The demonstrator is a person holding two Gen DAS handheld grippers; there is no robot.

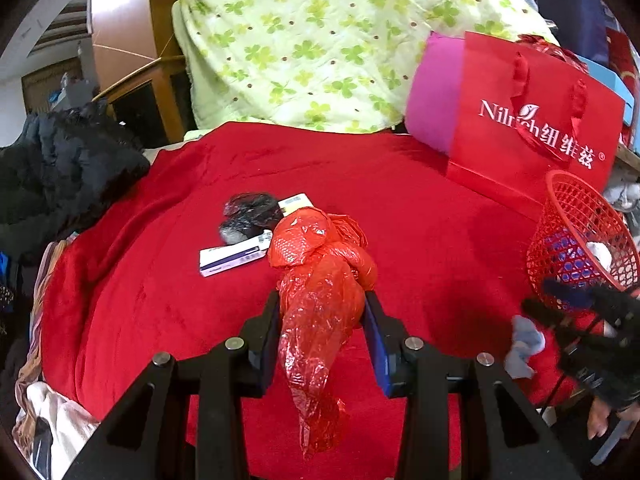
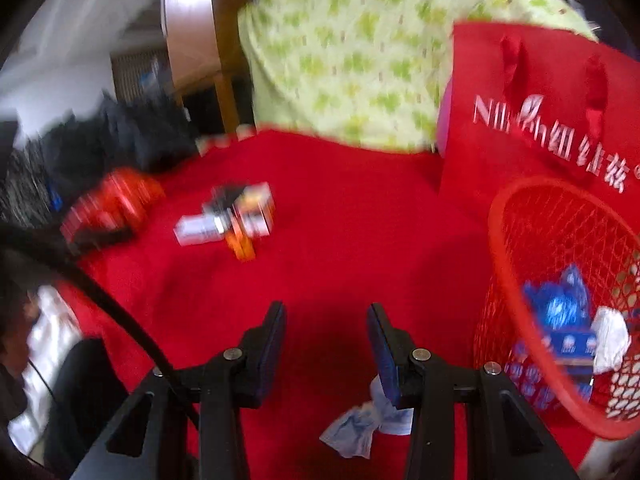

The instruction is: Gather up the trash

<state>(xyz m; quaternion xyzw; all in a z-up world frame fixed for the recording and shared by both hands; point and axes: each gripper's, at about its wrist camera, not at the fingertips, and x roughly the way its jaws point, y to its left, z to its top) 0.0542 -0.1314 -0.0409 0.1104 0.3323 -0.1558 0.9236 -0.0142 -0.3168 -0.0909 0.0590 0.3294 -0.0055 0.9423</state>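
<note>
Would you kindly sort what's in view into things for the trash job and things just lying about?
For the job: red plastic bag, red basket, crumpled tissue, small boxes, black wrapper.
Lying about: gift bag, green quilt, dark jacket.

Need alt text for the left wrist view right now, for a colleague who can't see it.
The left gripper is closed on a crumpled red plastic bag above a red blanket. Behind the bag lie small boxes; a red mesh basket holding trash stands at right.
</note>
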